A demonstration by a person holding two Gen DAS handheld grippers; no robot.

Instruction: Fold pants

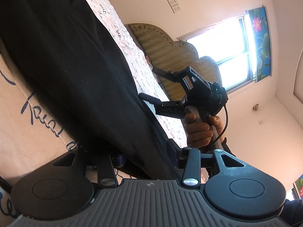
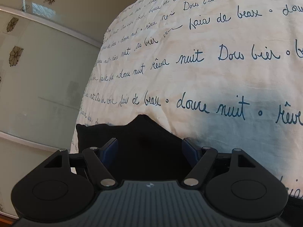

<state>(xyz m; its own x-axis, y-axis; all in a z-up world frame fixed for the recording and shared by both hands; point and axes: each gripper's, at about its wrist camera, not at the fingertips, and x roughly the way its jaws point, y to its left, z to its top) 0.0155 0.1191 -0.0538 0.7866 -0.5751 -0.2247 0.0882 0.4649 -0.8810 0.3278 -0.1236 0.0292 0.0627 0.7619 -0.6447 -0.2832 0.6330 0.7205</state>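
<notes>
Surface: bed with cream bedsheet (image 2: 217, 79) printed in dark cursive script.
Background: pale walls, bright window (image 1: 225, 54), tufted headboard (image 1: 166, 51), wall sockets (image 1: 174, 5).
Pants: black pants (image 1: 72, 60) spread along the sheet, one end lying between each gripper's fingers.
Left gripper (image 1: 147, 157): fingers spread apart, black cloth passing between them; whether the pads bear on it cannot be told.
Right gripper (image 2: 149, 149): fingers parted, blue pads either side of a bunched pants edge; seen in left view in the person's hand (image 1: 200, 128).
</notes>
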